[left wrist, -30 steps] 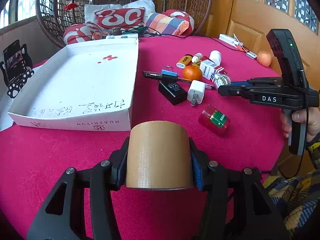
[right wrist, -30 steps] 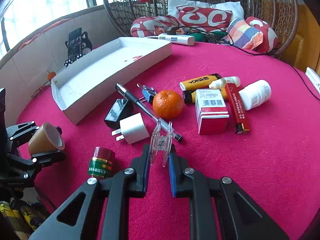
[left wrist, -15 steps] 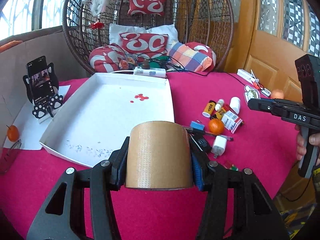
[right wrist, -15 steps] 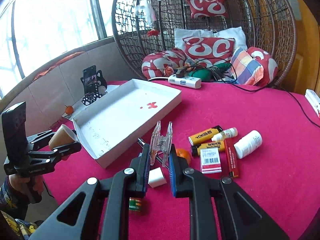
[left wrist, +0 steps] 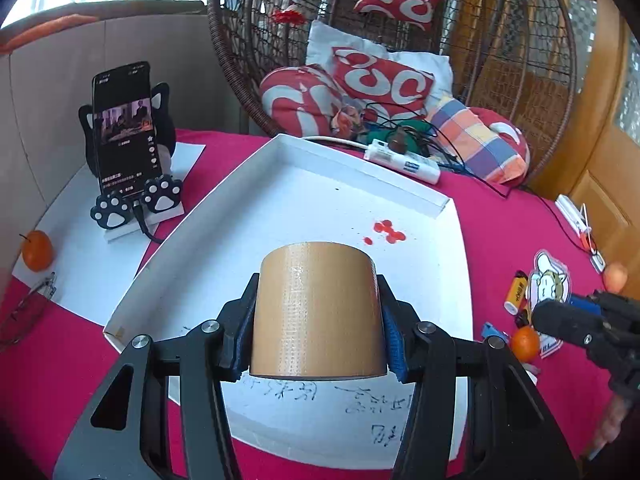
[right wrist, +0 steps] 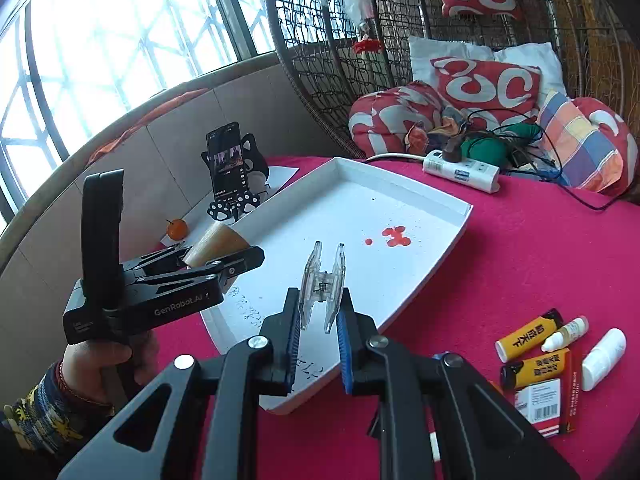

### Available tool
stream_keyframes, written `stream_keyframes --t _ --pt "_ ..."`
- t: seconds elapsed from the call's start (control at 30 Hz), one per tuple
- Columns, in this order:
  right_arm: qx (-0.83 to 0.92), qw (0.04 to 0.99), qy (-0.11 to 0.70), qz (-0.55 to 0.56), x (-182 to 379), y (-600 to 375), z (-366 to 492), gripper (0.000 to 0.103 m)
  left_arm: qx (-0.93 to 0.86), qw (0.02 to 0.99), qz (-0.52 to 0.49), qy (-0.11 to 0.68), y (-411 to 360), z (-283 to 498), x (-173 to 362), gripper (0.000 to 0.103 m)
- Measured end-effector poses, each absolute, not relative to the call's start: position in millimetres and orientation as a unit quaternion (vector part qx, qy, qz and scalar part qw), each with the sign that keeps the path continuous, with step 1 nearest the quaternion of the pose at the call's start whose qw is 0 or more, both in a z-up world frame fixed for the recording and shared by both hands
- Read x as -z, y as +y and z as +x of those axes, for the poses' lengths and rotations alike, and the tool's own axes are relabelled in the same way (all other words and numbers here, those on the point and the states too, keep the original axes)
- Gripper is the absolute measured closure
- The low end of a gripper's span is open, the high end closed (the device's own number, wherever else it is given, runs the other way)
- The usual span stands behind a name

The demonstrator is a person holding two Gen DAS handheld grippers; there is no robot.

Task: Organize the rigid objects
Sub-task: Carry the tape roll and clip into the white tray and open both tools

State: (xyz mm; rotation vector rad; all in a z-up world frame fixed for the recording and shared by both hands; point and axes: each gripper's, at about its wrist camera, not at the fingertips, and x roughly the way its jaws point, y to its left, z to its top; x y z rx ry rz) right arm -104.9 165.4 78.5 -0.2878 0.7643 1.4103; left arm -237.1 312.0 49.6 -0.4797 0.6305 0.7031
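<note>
A roll of brown tape (left wrist: 316, 312) is clamped across its sides by the left gripper (left wrist: 316, 320) and is carried above the near part of the white tray (left wrist: 448, 208). A clear plastic clip (right wrist: 323, 286) is pinched by its lower end in the right gripper (right wrist: 318, 344), whose jaws are closed tight on it, also over the tray's near edge. The tray is seen to be bare except for some red marks.

Trouble is to be expected chiefly at release. If the tape is let go on its curved face, it may be sent rolling across the smooth tray floor and against the low wall. The clip is held only by a narrow part, so it could be twisted out of the pads before it is set down. Both grippers are brought near the same corner, so a knock between them is possible. The bottles and boxes (right wrist: 556, 364) on the red cloth (right wrist: 520, 248) are left well apart from the tray.
</note>
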Motion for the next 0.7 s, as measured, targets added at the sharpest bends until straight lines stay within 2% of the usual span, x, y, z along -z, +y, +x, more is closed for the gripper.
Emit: stream_keyframes --t 0.5,0.53,0.57,0.63,0.7 --pt "-0.604 0.687 0.368 -0.165 -29 222 -117 0.087 -0.356 0.84 -0.294 0.286 338 -231 -24 0.051" --pt "-0.605 0.687 0.366 -0.167 -29 223 -118 0.087 -0.358 0.839 -0.299 0.281 340 -234 -23 0.046" --pt "-0.605 0.688 0.362 -0.168 -28 222 -119 0.086 -0.357 0.838 -0.307 0.275 342 -237 -23 0.031" --pt "-0.604 0.693 0.358 -0.167 -29 221 -120 0.084 -0.369 0.835 -0.312 0.262 341 -242 -26 0.014" --pt "-0.602 0.699 0.352 -0.161 -32 215 -120 0.056 -0.381 0.834 -0.31 0.253 338 -248 -30 0.009"
